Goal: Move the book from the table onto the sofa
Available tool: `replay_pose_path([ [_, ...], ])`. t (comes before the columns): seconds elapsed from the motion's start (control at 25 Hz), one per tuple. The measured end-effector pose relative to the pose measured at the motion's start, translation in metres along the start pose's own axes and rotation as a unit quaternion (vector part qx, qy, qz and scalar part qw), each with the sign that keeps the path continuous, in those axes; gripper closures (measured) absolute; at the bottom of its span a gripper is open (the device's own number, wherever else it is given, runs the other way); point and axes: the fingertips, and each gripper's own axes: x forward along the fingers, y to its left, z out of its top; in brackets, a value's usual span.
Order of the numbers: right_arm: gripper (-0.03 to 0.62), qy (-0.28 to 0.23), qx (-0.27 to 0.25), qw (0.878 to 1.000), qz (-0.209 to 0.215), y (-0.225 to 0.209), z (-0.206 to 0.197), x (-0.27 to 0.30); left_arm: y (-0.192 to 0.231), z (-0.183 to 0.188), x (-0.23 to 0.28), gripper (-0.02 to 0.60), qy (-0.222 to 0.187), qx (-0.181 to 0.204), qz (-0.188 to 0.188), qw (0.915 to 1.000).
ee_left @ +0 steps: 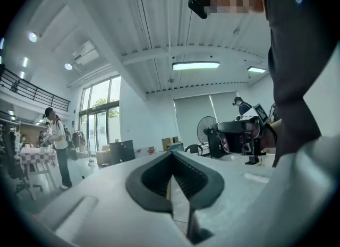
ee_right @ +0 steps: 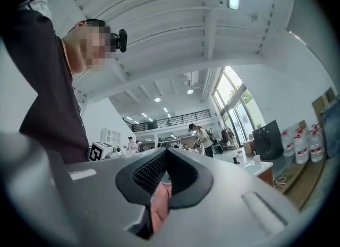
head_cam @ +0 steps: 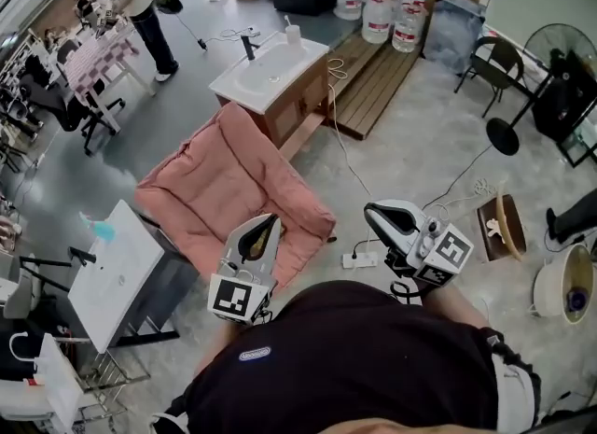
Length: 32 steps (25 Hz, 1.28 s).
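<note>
I stand over a pink sofa [head_cam: 229, 189] whose seat holds nothing. No book shows in any view. A white table [head_cam: 117, 278] stands to the left of the sofa with a small cyan item [head_cam: 103, 230] at its far end. My left gripper [head_cam: 270, 219] hangs over the sofa's near edge; in its own view the left gripper [ee_left: 171, 155] has its jaws meeting at the tips, with nothing between them. My right gripper [head_cam: 373, 210] is held over the floor right of the sofa. Seen from its own camera, the right gripper [ee_right: 166, 153] is shut and empty, with pink sofa fabric [ee_right: 158, 209] showing beneath.
A white washbasin cabinet [head_cam: 270, 73] stands behind the sofa, and a power strip [head_cam: 359, 259] with a cable lies on the floor beside it. A wooden platform [head_cam: 373, 77], water bottles [head_cam: 392, 17] and a fan [head_cam: 560, 68] stand farther right. People work at desks at the far left [head_cam: 140, 3].
</note>
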Motion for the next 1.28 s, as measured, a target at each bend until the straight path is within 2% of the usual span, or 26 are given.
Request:
replay_pose_path([
  [0.16, 0.563, -0.008, -0.016, 1.0, -0.006, -0.01, 0.017, -0.043, -0.038, 0.007, 0.025, 0.581, 0.017, -0.003, -0.013, 0.9998],
  [0.32, 0.564, -0.002, -0.028, 1.0, -0.014, -0.016, 0.022, -0.086, -0.079, -0.002, 0.042, 0.581, 0.019, -0.01, -0.037, 0.9991],
  [0.52, 0.565, -0.006, -0.028, 0.999, -0.043, -0.025, 0.034, -0.127, -0.126, -0.009, 0.071, 0.581, 0.024, -0.033, -0.069, 0.9968],
  [0.64, 0.565, 0.0, -0.021, 0.998, -0.065, -0.031, 0.03, -0.145, -0.147, -0.017, 0.084, 0.581, 0.03, -0.033, -0.098, 0.9942],
  [0.88, 0.565, 0.034, -0.056, 0.993, -0.097, -0.041, 0.019, -0.171, -0.163, -0.015, 0.104, 0.581, 0.046, -0.029, -0.104, 0.9931],
  [1.08, 0.565, 0.029, -0.049, 0.992, -0.11, -0.045, 0.02, -0.186, -0.176, -0.018, 0.111, 0.581, 0.038, -0.029, -0.123, 0.9912],
  [1.28, 0.565, 0.02, -0.046, 0.992, -0.112, -0.049, 0.026, -0.184, -0.176, -0.018, 0.111, 0.581, 0.056, -0.031, -0.115, 0.9912],
])
